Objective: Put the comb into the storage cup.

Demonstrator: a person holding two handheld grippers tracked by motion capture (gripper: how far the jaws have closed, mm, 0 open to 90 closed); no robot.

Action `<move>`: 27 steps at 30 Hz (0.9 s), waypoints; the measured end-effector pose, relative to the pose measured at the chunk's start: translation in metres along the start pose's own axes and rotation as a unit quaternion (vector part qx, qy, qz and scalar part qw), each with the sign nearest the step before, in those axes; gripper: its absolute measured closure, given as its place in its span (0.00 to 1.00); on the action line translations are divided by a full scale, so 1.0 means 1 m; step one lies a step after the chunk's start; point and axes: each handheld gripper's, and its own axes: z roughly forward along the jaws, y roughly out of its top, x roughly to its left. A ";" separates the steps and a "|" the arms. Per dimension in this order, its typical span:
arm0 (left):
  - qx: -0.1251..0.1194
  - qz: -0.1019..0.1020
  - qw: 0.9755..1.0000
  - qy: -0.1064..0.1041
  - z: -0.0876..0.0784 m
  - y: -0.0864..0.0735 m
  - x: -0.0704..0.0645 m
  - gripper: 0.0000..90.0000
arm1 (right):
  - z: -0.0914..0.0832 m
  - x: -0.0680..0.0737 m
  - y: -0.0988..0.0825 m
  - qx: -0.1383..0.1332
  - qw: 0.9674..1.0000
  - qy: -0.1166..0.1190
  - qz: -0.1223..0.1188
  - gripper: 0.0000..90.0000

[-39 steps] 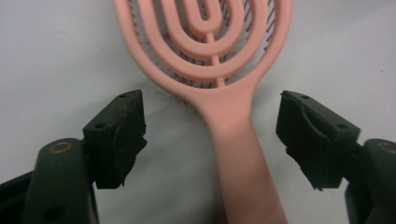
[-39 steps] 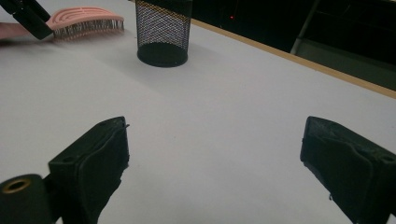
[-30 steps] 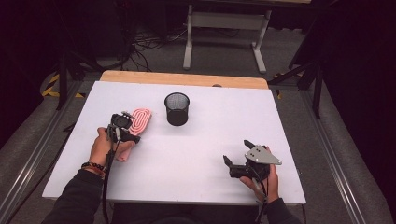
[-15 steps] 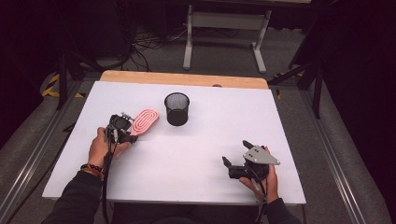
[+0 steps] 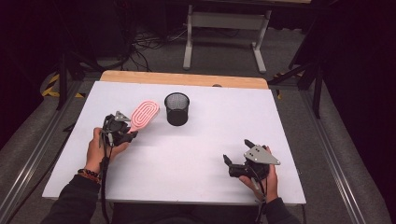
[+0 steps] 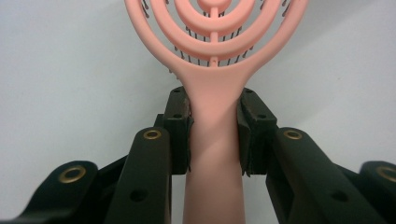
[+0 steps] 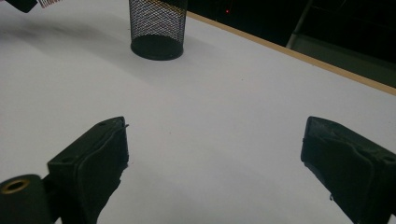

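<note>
- Since earlier, left gripper [image 5: 122, 134] carried the pink ribbed plastic hairbrush [image 5: 144, 115] toward two o'clock, jaws pinching its handle.
- Likely next: lowering it into the black mesh cup [image 5: 177, 108] (right gripper [image 5: 236, 164] idle, spread).

The left claw [image 6: 213, 135] is seen closed on the handle of a pink hairbrush [image 6: 215, 84], with both black jaws pressed against the handle's sides just below the head. The handle is held upright between the jaws and is cut off at the bottom edge. The vented head, formed of concentric arches with dark bristles visible beneath, is cut off at the top edge. The white desk [image 6: 70, 70] lies behind.
</note>
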 end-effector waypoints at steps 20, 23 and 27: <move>-0.157 0.020 0.987 -0.008 -0.035 -0.013 -0.015 0.77 | 0.008 -0.002 0.019 -0.034 0.999 0.007 0.018 0.09; -0.180 0.026 0.983 -0.008 -0.038 -0.016 -0.019 0.77 | 0.009 -0.001 0.026 -0.045 0.999 0.012 0.016 0.09; -0.212 0.033 0.977 -0.013 -0.040 -0.020 -0.023 0.77 | 0.013 0.003 0.037 -0.054 0.998 0.024 0.015 0.09</move>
